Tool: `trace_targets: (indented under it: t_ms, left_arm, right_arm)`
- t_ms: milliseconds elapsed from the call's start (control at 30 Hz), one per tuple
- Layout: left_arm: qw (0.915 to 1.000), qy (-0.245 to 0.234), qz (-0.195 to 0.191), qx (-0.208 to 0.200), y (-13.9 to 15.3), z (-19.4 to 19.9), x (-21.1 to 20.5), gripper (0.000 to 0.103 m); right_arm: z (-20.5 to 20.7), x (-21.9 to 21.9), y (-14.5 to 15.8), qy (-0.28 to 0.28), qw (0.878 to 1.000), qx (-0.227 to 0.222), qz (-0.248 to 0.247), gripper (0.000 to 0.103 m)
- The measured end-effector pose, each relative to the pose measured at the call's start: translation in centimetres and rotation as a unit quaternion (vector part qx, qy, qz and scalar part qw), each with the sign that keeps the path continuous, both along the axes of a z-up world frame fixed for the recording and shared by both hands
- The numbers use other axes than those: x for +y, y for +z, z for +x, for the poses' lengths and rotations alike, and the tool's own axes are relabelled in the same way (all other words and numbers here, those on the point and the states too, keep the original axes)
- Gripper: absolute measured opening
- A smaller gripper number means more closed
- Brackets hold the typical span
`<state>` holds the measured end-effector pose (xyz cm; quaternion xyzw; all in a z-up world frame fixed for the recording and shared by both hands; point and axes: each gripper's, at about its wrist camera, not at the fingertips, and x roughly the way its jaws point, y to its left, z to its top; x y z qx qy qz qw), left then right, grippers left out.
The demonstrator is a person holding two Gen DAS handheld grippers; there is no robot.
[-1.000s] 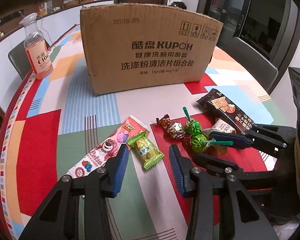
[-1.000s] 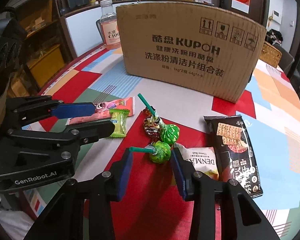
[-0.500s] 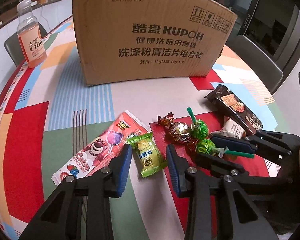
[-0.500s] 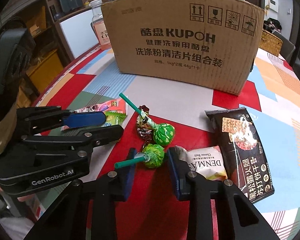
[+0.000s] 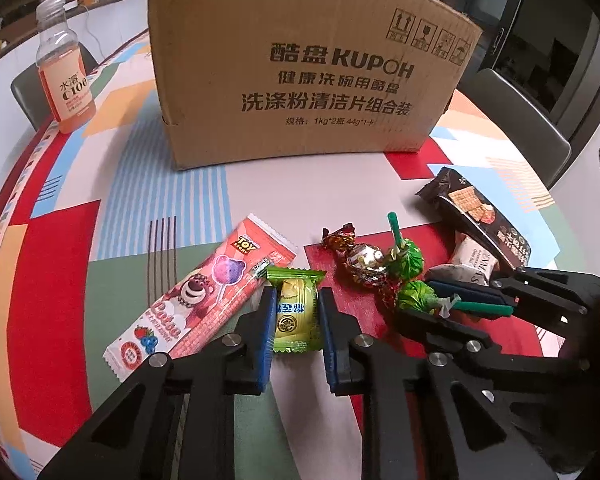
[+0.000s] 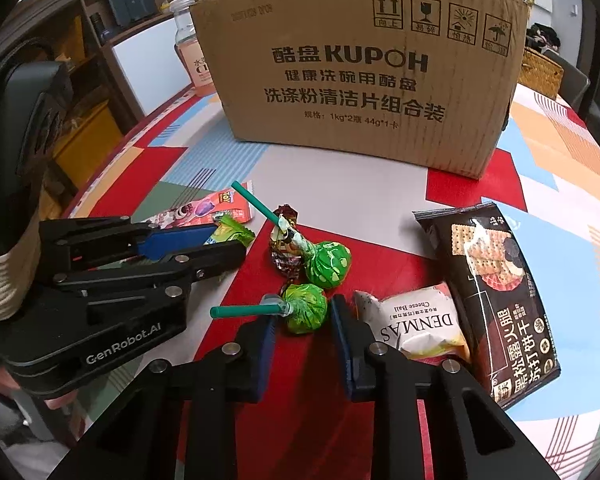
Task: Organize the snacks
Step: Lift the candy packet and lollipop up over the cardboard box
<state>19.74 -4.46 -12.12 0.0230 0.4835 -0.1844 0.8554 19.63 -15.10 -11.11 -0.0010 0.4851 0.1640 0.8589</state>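
Both grippers have pushed forward and narrowed. Green candy packet [image 5: 296,310] now sits between the left gripper [image 5: 294,320] pads, jaws parted, almost touching its edges, not clamped. Nearer green lollipop [image 6: 304,308] lies between the right gripper [image 6: 303,322] fingertips, spread with gaps either side, stick across the left pad. Double pickup looks imminent; cardboard box [image 5: 300,64] waits beyond both fingertips.
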Motion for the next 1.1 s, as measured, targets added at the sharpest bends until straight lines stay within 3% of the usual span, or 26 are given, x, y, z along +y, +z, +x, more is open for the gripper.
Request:
trace_targets:
  t_ms: [467, 1100]
  left_arm:
    - [0.9993, 0.005, -0.006, -0.036, 3.6, -3.1, 1.2, 0.021]
    - [0.9879, -0.004, -0.025, -0.153, 11.7, -4.9, 1.1, 0.021]
  right_arm:
    - [-1.9, 0.2, 2.9, -0.001, 1.0, -0.03, 0.005, 0.027]
    - [-3.6, -1.1, 10.0, -0.027, 0.991, -0.131, 0.006, 0.027]
